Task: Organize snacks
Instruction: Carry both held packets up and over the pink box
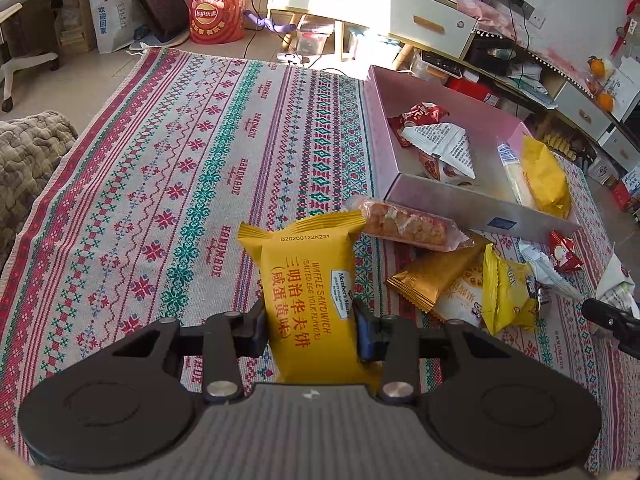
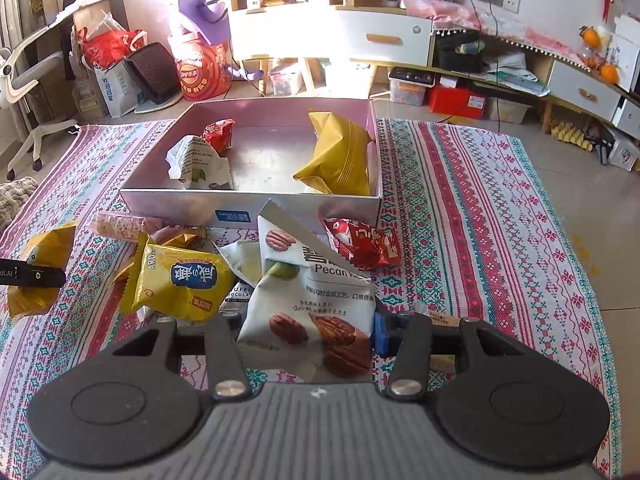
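Patterned cloth (image 1: 168, 168) covers the work surface. Its left half is bare in the left wrist view; the right strip past the box is bare in the right wrist view.

Pink box (image 2: 176, 196) sits on the cloth, open top, near wall just behind the loose pile. Inside: gold pack (image 2: 340, 156) against the right wall, white pack (image 2: 196, 160) and small red pack (image 2: 219, 134) toward the left. The middle of the box floor is free.

Loose pile on the cloth right in front of the box: clear bar pack (image 1: 404, 220) touching the box's near corner, yellow bag (image 2: 180, 280), red bag (image 2: 360, 240), brown-gold pack (image 1: 432, 276). They overlap each other.

Left gripper (image 1: 312, 328) is clamped on the waffle pack (image 1: 304, 280). Pads press both long sides, and the pack stands up out of the jaws, off the cloth, left of the pile and short of the box.

Right gripper (image 2: 308, 332) is clamped on the pecan bag (image 2: 312, 308). Its bottom end is pinched between the pads, its top flap folded over toward the box wall, above the pile.

Each gripper's tip shows at the edge of the other's view, with the pile between them.
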Motion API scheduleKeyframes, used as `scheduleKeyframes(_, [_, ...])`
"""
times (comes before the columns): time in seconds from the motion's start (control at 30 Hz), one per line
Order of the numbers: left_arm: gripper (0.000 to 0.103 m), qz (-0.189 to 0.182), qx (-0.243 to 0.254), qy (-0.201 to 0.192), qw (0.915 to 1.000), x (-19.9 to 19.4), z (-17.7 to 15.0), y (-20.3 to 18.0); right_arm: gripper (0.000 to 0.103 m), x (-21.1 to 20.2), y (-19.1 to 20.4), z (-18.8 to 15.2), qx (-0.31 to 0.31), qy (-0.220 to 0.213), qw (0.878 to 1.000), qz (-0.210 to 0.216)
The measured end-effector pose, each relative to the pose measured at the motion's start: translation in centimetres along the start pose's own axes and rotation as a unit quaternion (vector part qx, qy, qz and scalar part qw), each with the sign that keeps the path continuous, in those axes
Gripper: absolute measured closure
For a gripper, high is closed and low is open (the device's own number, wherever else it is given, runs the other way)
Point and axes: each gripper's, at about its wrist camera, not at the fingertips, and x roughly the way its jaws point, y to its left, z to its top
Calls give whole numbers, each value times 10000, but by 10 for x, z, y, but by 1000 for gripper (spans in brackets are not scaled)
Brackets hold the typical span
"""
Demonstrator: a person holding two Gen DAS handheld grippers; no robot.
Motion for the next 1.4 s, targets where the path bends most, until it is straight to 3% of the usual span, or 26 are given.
scheduleKeyframes(0.4, [56, -267, 38, -225, 9994, -20, 7, -6, 58, -11, 7, 9, -21, -105, 9997, 197])
scheduleKeyframes(0.8, [56, -671, 175, -507, 9963, -26, 31, -37, 58, -9, 19, 32, 66, -286, 9988, 394])
scheduleKeyframes(1.03, [56, -805, 250, -678, 9941, -11, 62, -51, 58, 5, 16, 58, 55, -386, 9968, 696])
scheduleKeyframes(1.4, [56, -850, 415, -846, 9919, 43, 107, -75, 58, 53, 9, 89, 518, -204, 9943, 912])
